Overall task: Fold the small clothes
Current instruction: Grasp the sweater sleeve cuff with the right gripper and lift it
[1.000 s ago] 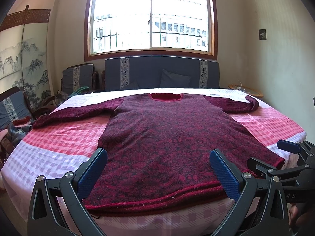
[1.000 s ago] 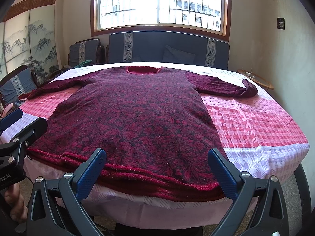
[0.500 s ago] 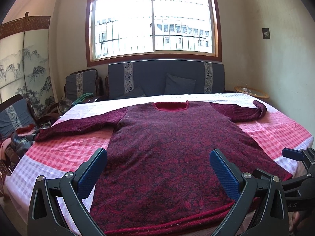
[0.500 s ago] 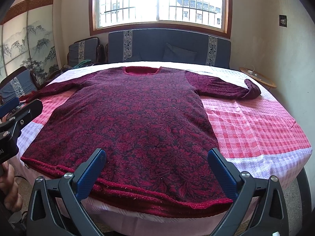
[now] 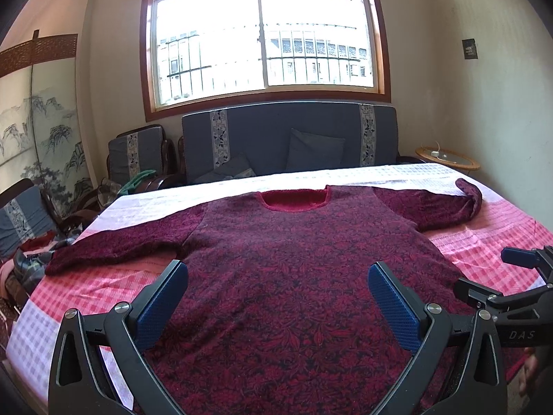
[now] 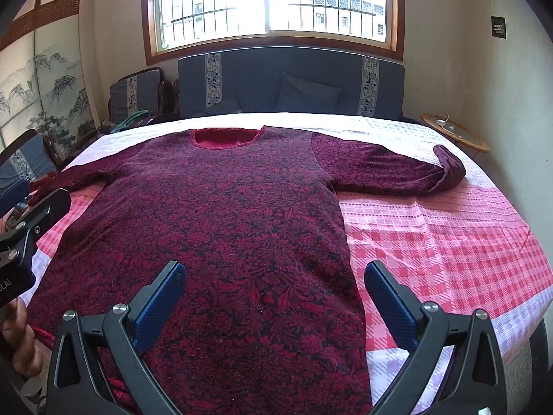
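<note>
While spread wide, both tongs (image 5: pixel 276 294) hover over sweater (image 5: pixel 293 276).

Sweater (image 5: pixel 293 276): fuzzy knit cloth, matt, dark red leaf pattern; neckline (image 5: pixel 293 200) plain brighter red, ribbed. 
Checked cover (image 6: pixel 449 242) on bed: thin woven cloth, matt, pink and lilac. 
Left claw (image 5: pixel 278 306), right claw (image 6: pixel 274 306): matt black plastic arms, blue pads (image 5: pixel 394 311) with fine textured grid, shiny metal screws. 
Sofa (image 5: pixel 287 138): grey cloth, patterned bands. 
Window frame (image 5: pixel 383 52): brown wood, semi-gloss. 
Side table (image 6: pixel 456 131): wood rim, glossy top.
</note>
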{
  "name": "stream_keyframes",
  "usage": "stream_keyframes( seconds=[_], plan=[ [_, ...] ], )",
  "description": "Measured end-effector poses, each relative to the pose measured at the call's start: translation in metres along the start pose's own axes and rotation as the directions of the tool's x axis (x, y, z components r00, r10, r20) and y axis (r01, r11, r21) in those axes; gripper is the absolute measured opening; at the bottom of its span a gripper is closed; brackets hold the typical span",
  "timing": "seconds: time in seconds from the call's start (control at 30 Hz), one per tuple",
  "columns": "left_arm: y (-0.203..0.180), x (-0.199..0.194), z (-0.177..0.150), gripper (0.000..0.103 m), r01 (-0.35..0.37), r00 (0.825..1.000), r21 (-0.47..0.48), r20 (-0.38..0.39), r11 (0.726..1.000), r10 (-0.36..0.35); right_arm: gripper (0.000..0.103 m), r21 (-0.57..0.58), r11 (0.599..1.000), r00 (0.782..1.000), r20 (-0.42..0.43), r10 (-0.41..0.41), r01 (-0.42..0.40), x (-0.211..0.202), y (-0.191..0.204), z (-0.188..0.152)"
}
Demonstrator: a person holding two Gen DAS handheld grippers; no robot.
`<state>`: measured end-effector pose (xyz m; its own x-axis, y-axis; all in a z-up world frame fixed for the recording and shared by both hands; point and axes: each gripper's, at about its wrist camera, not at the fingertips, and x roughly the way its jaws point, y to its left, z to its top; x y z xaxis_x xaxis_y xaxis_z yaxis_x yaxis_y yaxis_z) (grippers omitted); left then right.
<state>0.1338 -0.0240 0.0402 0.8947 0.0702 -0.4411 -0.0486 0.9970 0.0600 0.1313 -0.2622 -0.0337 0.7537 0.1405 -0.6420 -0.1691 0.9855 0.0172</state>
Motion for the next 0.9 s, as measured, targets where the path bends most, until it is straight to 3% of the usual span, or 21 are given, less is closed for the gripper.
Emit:
stream_keyframes(
  seconds=[0.1,0.23,0.37,0.43,0.53,0.73,0.83,0.9],
  plan=[
    [-0.003,0.022,0.0,0.103,0.005,1.0,-0.005,-0.023,1.0,-0.005,0.102,0.016,1.0,1.0,-0.008,-0.005,0.005,0.017,-0.024,0.014],
    [0.004,0.056,-0.011,0.103,0.028,0.995,-0.037,-0.091,0.999,-0.031,0.102,0.109,0.994,1.0,0.001,0.017,-0.017,0.043,-0.087,0.033],
    [0.013,0.09,-0.026,0.103,0.057,0.981,-0.106,-0.179,0.993,-0.076,0.097,0.239,0.967,0.996,-0.01,-0.086,0.086,0.075,-0.172,0.055],
    [0.015,0.106,-0.031,0.103,0.084,0.962,-0.143,-0.248,0.986,-0.118,0.09,0.306,0.94,0.989,-0.048,-0.142,0.15,0.094,-0.215,0.066],
    [0.021,0.116,-0.036,0.103,0.112,0.945,-0.189,-0.282,0.976,-0.163,0.082,0.364,0.904,0.974,-0.091,-0.205,0.225,0.117,-0.258,0.085],
    [0.026,0.127,-0.043,0.103,0.132,0.92,-0.251,-0.329,0.959,-0.213,0.086,0.327,0.887,0.945,-0.138,-0.297,0.327,0.16,-0.287,0.125],
    [0.029,0.132,-0.045,0.103,0.134,0.909,-0.274,-0.348,0.952,-0.228,0.088,0.229,0.876,0.901,-0.208,-0.381,0.424,0.195,-0.29,0.136],
    [0.031,0.131,-0.046,0.103,0.143,0.908,-0.288,-0.342,0.947,-0.241,0.088,0.198,0.872,0.881,-0.265,-0.392,0.448,0.217,-0.299,0.137]
  ],
)
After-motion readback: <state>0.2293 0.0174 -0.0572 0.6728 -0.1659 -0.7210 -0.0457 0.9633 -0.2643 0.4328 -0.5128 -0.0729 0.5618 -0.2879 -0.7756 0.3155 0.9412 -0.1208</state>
